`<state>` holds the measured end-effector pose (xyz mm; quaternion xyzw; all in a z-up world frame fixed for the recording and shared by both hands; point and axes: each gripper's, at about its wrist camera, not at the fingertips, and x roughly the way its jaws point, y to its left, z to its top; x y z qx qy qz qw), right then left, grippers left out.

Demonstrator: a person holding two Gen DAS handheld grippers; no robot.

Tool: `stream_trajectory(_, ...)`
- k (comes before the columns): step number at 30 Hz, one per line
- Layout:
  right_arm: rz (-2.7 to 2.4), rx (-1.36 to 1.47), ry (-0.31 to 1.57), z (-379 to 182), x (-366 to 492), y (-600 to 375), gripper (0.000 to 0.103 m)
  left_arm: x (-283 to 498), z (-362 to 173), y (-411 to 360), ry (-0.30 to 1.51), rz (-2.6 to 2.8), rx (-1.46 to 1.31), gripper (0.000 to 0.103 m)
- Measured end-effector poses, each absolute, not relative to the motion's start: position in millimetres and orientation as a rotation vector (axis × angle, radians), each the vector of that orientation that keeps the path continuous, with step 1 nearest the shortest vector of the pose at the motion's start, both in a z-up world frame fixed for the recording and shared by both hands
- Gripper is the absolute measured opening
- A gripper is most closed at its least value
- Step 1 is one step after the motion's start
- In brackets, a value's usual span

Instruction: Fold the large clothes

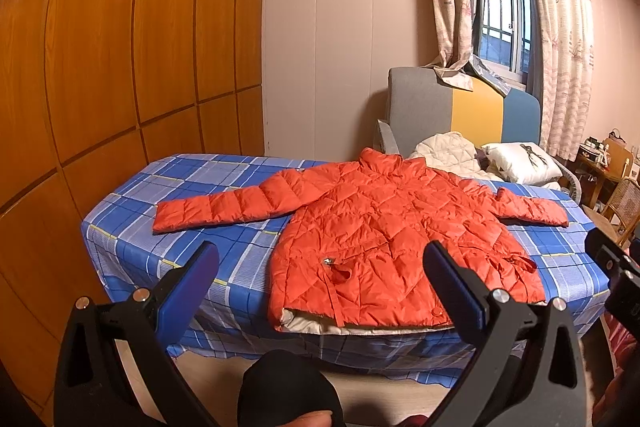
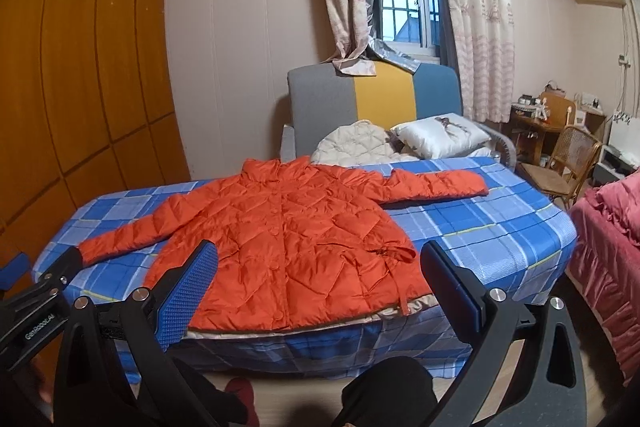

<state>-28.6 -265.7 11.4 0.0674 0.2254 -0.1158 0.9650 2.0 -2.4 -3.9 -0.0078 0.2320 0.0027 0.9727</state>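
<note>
Orange jacket lies flat, front up, on the bed, hem at the near edge, collar away toward the headboard. Long axis runs straight away from both grippers; sleeves spread sideways, left sleeve out toward the wardrobe, right sleeve angled toward the chair.

Left hand-held gripper jaws spread wide, holding nothing, hovering short of the hem, nearer the jacket's left half. Right hand-held gripper also spread and empty, in front of the hem, nearer its right half. Neither touches the cloth.

Folding not started, by the look of it. Likely first move: each gripper takes the sleeve on its own side, so both need to go forward and outward.

Behind the collar: a white quilted garment and a pillow, apart from the jacket. Red bedding on the right. Nothing lies between grippers and hem.
</note>
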Motion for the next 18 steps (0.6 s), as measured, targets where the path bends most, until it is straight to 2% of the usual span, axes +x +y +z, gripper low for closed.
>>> stream_trajectory(18,-0.233,0.132,0.456,14.0,-27.9,-261.6,0.100,4.5,-3.4,0.1,0.469,0.007,-0.017,0.101)
